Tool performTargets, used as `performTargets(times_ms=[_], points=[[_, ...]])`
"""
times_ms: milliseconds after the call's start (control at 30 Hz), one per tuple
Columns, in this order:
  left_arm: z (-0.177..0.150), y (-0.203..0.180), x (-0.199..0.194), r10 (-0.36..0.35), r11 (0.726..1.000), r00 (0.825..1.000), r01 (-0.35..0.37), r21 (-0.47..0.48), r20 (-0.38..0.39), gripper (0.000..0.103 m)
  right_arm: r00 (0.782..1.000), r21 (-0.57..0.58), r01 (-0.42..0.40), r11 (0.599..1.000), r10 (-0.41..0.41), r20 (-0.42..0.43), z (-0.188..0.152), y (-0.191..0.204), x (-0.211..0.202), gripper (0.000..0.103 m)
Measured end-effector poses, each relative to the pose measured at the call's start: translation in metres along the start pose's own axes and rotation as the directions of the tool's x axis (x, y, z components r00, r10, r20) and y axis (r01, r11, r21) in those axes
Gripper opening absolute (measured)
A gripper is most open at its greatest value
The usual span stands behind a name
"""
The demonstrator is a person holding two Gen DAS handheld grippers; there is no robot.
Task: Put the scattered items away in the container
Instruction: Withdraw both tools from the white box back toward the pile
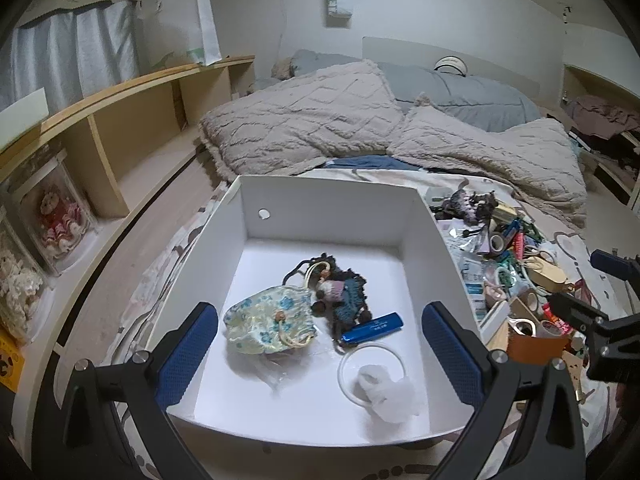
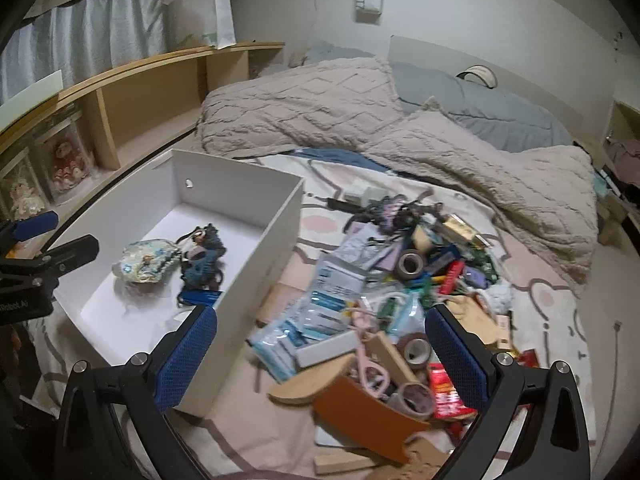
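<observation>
White cardboard formed the container (image 1: 328,200), which lay on the bed (image 2: 552,300) under my left gripper (image 1: 320,344); its fingers were spread and held nothing. My right gripper (image 2: 320,344) was also spread and empty, above the near end of the heap (image 2: 400,280). Inside the container I saw a flowered pouch (image 1: 268,320), a dark crochet piece (image 1: 344,300) and a blue stick (image 1: 372,327). I judged the task hardly begun: tape rolls (image 2: 410,266), packets (image 2: 340,280) and scissors (image 2: 374,376) waited beside the container's right wall.
</observation>
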State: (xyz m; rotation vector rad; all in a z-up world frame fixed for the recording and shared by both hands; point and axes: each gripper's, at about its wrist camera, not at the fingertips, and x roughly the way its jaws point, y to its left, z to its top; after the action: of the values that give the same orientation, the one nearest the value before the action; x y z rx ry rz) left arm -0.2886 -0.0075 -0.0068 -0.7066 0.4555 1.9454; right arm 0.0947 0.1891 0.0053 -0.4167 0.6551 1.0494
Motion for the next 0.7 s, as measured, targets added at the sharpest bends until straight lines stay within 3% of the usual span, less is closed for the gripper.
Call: performTargets(times_ms=[700], points=[[0.012,-0.024,-0.023,-0.121,0.993,0.991,0.121,0.004,0.053,0.103,0.991,0.049,0.115,0.992,-0.118,0.061,-0.022,-0.067,-0.045,0.103]])
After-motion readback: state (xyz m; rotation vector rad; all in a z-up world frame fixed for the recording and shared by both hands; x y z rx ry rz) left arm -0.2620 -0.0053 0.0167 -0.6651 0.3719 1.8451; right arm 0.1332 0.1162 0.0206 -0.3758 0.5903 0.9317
